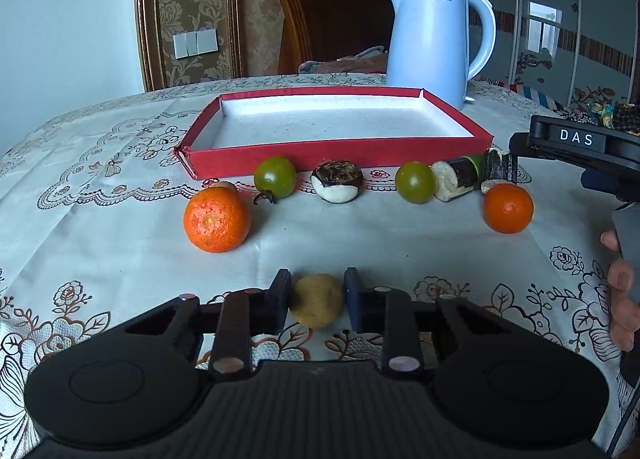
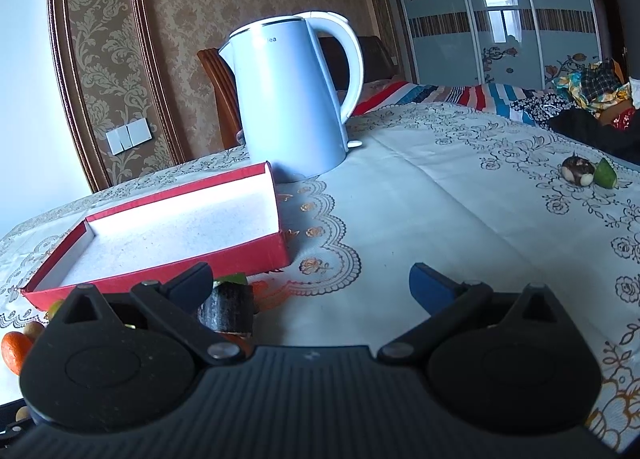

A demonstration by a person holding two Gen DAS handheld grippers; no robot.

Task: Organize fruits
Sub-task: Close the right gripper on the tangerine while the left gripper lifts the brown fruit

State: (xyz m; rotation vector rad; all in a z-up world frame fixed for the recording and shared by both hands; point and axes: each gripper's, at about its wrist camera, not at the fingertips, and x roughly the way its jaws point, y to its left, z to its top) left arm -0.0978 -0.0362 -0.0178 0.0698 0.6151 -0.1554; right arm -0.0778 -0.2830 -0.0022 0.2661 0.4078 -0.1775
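- The room had damask wallpaper, a wardrobe with sliding glass doors and a bed under a striped cover; in front of them stood our bench [image 1: 120, 243], spread with a lace-patterned cloth.
- At the back of the bench lay a shallow red box [image 1: 340, 159] with a white floor, nothing in it yet, and a pale blue kettle [image 1: 428, 43] stood just beside its far right corner.
- Along the box's near wall ran a row of produce: a large orange [image 1: 216, 219] at the left, a green tomato [image 1: 275, 177], a dark half-peeled bulb [image 1: 337, 181], a second green tomato [image 1: 415, 182], some dark cut pieces [image 1: 460, 179] and a smaller orange [image 1: 508, 207] at the right.
- Our left gripper [image 1: 318, 295] had its fingers clenched on a small round yellowish fruit [image 1: 317, 300], near us and well apart from the row; it looked to be on the cloth or barely above it (we could not tell which).
- Our right gripper [image 2: 310, 283] hung released near the box's right end, its fingers spread wide with nothing between them, a dark cut piece [image 2: 227, 309] just below its left finger.
- We judged the next step to be carrying the yellowish fruit over the row into the box.
- The fruit was round and held only at its sides, so it could slip or roll out if lifted sharply.
- A low carry could knock the tomatoes or the bulb and set them rolling.
- The box looked light, so bumping its near wall could shove it toward the kettle.
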